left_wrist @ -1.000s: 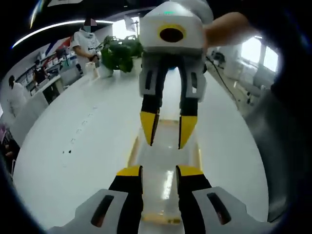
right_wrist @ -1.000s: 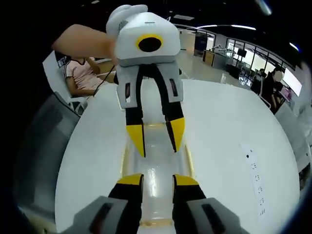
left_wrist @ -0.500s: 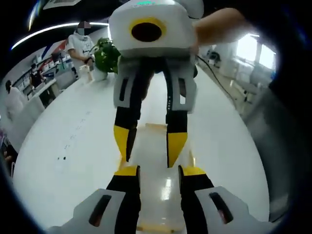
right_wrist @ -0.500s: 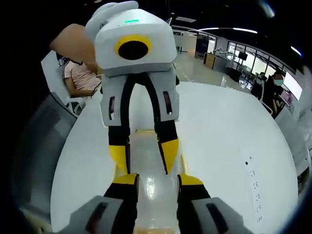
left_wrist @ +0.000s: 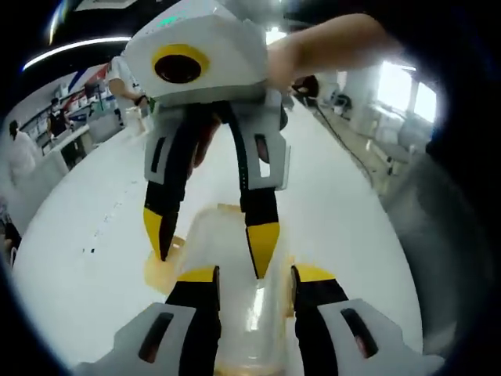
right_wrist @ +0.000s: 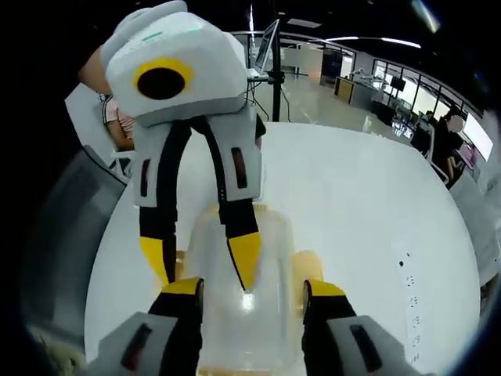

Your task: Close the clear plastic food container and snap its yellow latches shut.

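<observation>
The clear plastic container (left_wrist: 213, 232) lies on the white table (left_wrist: 86, 211), its yellow latches (left_wrist: 156, 270) showing along its sides. My left gripper (left_wrist: 254, 276) is open, with one jaw on each side of the container's near end. Opposite it, my right gripper (left_wrist: 210, 239) comes down from above, open, one tip by the left latch and one over the lid. In the right gripper view, the right gripper (right_wrist: 254, 287) stands open astride the container (right_wrist: 270, 243). The left gripper (right_wrist: 200, 261) faces it, one tip resting on the lid, near a yellow latch (right_wrist: 310, 262).
The table (right_wrist: 368, 204) stretches wide on the right, with a row of small sockets (right_wrist: 411, 290) set in it. Grey chairs (right_wrist: 55, 235) (left_wrist: 423, 211) stand at its edge. A seated person (right_wrist: 117, 125) and standing people (left_wrist: 125, 78) are farther back.
Both grippers have drawn closer to each other over the container and tilted. The right gripper's jaws have spread wider. More of the yellow latches shows at the container's sides.
</observation>
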A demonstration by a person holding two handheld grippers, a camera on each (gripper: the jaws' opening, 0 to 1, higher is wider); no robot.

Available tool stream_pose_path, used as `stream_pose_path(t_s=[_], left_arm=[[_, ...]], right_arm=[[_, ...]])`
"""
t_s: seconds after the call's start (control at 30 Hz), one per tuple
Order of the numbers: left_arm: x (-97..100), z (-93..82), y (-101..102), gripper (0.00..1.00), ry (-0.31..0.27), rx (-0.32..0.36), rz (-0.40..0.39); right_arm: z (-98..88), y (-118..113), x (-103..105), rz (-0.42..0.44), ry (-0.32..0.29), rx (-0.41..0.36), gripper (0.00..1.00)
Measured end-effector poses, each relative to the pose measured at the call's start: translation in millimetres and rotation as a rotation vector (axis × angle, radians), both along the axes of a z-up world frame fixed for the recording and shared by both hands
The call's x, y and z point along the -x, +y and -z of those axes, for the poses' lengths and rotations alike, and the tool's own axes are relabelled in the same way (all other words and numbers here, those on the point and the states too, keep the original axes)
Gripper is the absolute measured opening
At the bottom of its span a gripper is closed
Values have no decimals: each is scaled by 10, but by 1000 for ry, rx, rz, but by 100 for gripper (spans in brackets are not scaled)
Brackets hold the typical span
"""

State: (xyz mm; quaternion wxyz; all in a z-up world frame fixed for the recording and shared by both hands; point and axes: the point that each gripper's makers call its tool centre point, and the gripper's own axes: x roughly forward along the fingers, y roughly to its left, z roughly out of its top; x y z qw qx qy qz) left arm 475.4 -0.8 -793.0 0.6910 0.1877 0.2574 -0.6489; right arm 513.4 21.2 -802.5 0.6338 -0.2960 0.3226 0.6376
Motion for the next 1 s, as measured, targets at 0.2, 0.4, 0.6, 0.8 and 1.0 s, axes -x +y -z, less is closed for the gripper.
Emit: stream_pose_path(t_s=[0.2, 0.4, 0.6, 0.8, 1.0], left_arm=[[59, 88, 29, 38, -67, -38, 10], [167, 189, 39, 45, -217, -125, 62], [77, 260, 64, 40, -463, -219, 91], [73, 294, 44, 39, -499, -230, 63], [43, 309, -10, 35, -517, -245, 25]], right_arm=[[47, 5, 16, -10, 61, 9, 60], [146, 11, 31, -27, 100, 44, 67], [212, 20, 63, -46, 149, 77, 65], [231, 9, 64, -76, 191, 123, 63], [266, 30, 75, -110, 217, 192, 62]])
